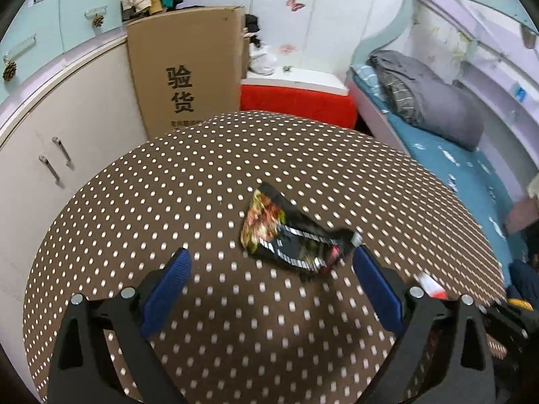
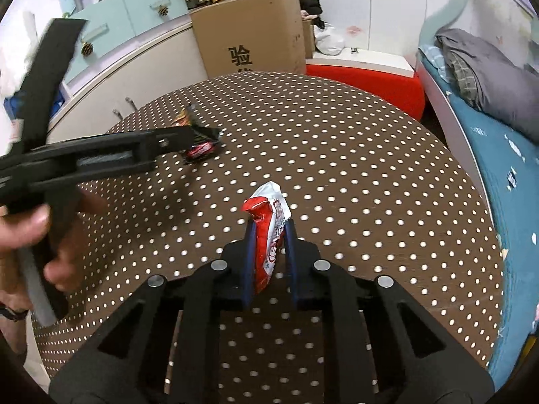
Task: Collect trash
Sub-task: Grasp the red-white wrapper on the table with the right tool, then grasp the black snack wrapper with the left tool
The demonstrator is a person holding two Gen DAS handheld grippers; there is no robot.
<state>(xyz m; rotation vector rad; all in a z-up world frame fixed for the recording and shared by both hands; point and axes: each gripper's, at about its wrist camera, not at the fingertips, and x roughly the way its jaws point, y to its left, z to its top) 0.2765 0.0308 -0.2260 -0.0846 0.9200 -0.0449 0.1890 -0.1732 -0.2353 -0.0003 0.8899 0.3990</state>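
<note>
A crumpled black snack wrapper [image 1: 289,232] with a colourful print lies on the brown polka-dot table [image 1: 202,175]. My left gripper [image 1: 271,259] hovers just in front of it, open wide, blue pads on either side of the wrapper's near end without touching it. In the right wrist view the same black wrapper [image 2: 202,141] shows at the tip of the left gripper [image 2: 188,138], which a hand holds. My right gripper [image 2: 271,227] is shut on a red and white wrapper [image 2: 269,232], which stands upright between the blue pads above the table [image 2: 370,168].
A tall cardboard box [image 1: 188,74] and white cupboards [image 1: 67,128] stand beyond the table on the left. A red seat [image 1: 296,101] is behind the table. A bed with blue sheet [image 1: 454,161] and grey bedding runs along the right.
</note>
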